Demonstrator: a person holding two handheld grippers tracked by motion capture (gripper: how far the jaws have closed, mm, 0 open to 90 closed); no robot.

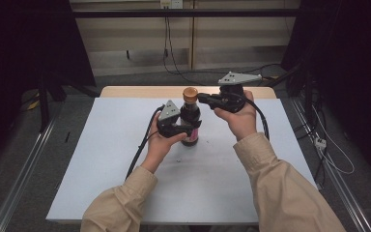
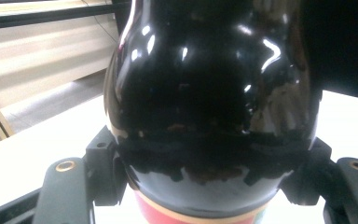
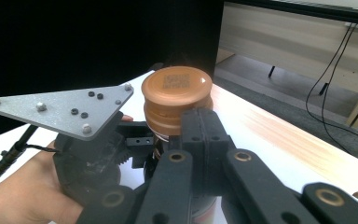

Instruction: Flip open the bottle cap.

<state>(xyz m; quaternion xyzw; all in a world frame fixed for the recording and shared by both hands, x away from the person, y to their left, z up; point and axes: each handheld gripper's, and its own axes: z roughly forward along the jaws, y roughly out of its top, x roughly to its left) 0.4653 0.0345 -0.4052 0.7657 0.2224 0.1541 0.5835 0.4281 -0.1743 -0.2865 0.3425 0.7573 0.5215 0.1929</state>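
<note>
Holding: the left gripper [image 1: 186,129] is clamping the dark bottle [image 1: 190,122] upright.
Cap: the right gripper [image 1: 204,99], jaws together, is touching the brown cap [image 3: 177,96].
Left: the cap is still sitting on, probably awaiting unscrewing.

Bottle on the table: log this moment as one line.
bottle: upright | left hand-held gripper: clamps body | right hand-held gripper: closed beside orange cap

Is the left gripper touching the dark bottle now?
Touching. In the left gripper view, the two jaws of the left gripper press against both sides of the bottle, with no gap on either side.
</note>
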